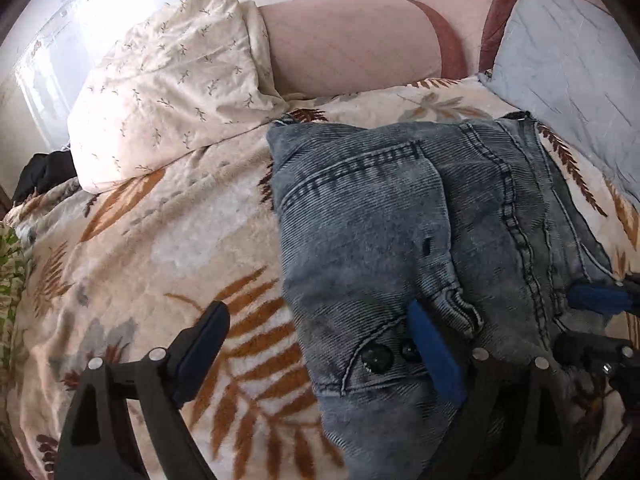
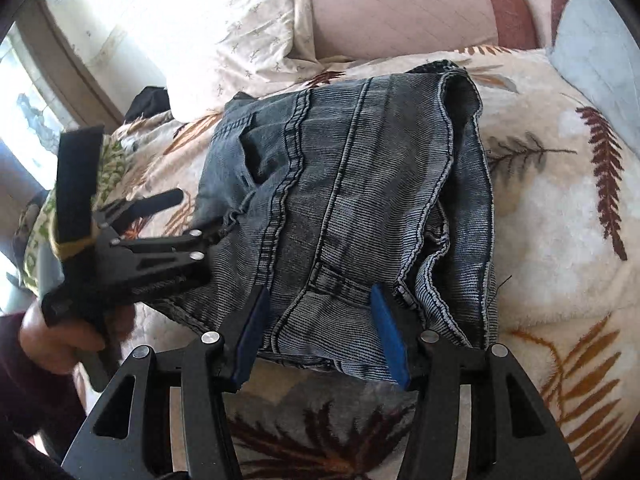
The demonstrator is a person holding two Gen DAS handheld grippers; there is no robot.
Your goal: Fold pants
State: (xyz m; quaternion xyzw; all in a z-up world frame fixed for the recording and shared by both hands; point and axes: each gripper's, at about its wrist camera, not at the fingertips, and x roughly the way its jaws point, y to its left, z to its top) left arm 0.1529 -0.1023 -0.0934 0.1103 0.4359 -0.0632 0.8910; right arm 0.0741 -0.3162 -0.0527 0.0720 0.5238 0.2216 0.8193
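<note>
Grey-blue denim pants (image 1: 380, 232) lie folded into a compact stack on the leaf-print blanket (image 1: 160, 248); they also show in the right wrist view (image 2: 340, 184). My left gripper (image 1: 316, 332) is open wide, one finger over the blanket, the other over the waistband buttons; it holds nothing. It appears in the right wrist view (image 2: 188, 220) at the stack's left edge. My right gripper (image 2: 320, 312) is open, its blue pads astride the near edge of the stack, with denim between them. Its blue fingertip (image 1: 596, 298) shows at the right in the left wrist view.
A cream pillow (image 1: 168, 80) and a pale blue pillow (image 1: 568, 68) lean at the pink headboard (image 1: 352, 44). A window (image 2: 24, 112) is at the left. Green-patterned cloth (image 1: 10, 272) lies at the bed's left edge.
</note>
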